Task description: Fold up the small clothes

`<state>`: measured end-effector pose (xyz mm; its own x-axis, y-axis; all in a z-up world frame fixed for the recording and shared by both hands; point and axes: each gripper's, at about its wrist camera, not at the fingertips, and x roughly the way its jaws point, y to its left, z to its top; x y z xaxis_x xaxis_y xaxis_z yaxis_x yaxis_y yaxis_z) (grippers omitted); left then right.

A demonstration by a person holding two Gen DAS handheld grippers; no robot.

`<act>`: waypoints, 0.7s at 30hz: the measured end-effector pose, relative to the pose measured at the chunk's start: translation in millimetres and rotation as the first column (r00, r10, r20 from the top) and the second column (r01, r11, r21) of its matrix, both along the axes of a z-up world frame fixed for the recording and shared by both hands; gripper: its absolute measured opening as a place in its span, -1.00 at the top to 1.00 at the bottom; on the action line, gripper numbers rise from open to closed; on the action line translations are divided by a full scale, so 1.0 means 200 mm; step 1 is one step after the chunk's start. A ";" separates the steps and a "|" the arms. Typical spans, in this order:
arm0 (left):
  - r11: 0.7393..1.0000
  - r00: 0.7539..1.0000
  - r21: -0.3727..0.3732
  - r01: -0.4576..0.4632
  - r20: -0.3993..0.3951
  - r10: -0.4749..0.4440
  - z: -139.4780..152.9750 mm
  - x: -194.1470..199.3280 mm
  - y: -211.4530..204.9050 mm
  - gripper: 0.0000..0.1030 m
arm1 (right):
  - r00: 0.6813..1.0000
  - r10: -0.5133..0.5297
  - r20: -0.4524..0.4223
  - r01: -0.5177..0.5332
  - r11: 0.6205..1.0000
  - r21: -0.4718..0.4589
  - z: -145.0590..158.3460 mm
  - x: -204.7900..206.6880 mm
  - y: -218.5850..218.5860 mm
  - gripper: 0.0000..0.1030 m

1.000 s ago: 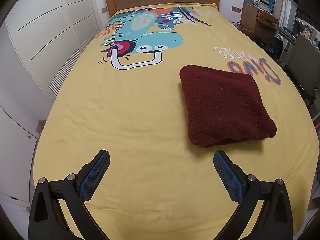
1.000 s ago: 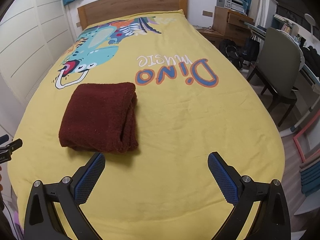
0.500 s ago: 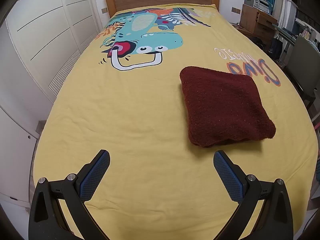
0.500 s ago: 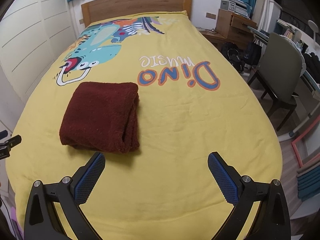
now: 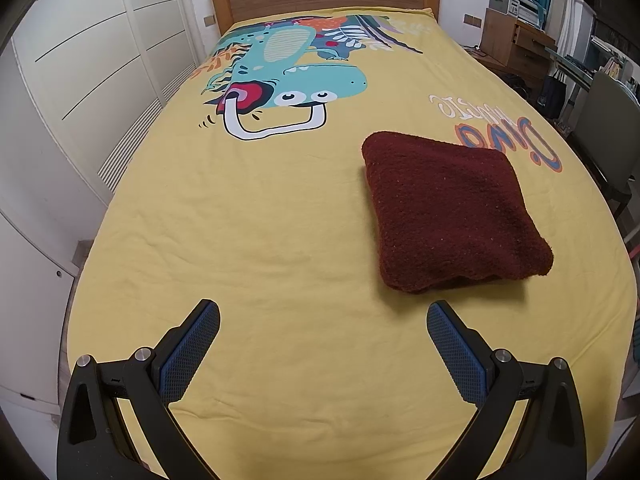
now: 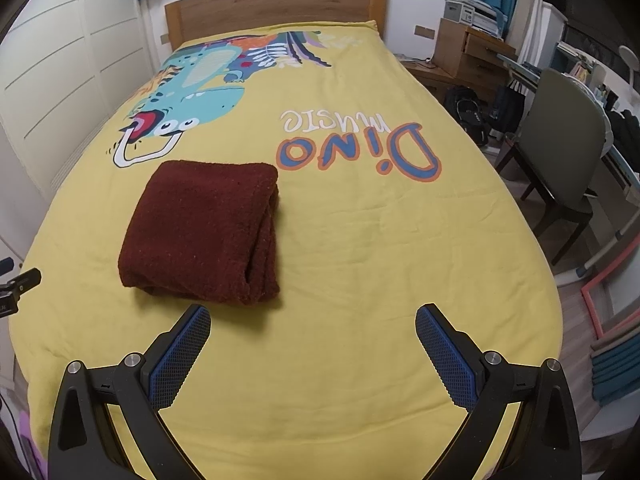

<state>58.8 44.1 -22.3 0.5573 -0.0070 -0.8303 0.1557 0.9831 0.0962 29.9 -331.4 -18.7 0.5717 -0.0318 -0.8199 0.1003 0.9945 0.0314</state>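
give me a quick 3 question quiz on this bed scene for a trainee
1. True or false: the left gripper is shut on the dark red garment.
2. The garment lies: A) spread flat, B) folded in a thick pad, C) hanging off the bed.
3. Fill in: the big word printed on the yellow bedspread beside the garment is ____.

Key: 1 false, both it and the right gripper are open and apart from it; 2 B; 3 Dino.

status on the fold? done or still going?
Looks done: the dark red garment lies on the yellow bedspread as a compact rectangle, layered edges stacked on its right side. Nothing in hand: left gripper and right gripper are both open and clear of it. No other clothes visible to fold.
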 end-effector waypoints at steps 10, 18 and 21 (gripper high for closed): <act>1.000 1.000 0.007 -0.002 -0.011 0.002 -0.03 -0.01 0.00 -0.98 | 1.000 0.002 -0.006 -0.002 1.000 -0.003 0.00 0.00 -0.01 -0.98; 1.000 1.000 0.008 -0.004 -0.013 0.004 -0.03 -0.02 0.00 -0.98 | 1.000 0.003 -0.010 -0.003 1.000 -0.002 -0.01 -0.01 -0.02 -0.98; 1.000 1.000 0.011 -0.005 -0.016 0.005 -0.03 -0.02 0.00 -0.98 | 1.000 0.002 -0.013 -0.002 1.000 0.001 -0.02 -0.01 -0.02 -0.98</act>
<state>55.5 43.9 -29.1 0.5441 0.0050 -0.8390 0.1526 0.9827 0.1048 28.4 -335.9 -22.4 0.5606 -0.0303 -0.8275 0.0988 0.9946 0.0305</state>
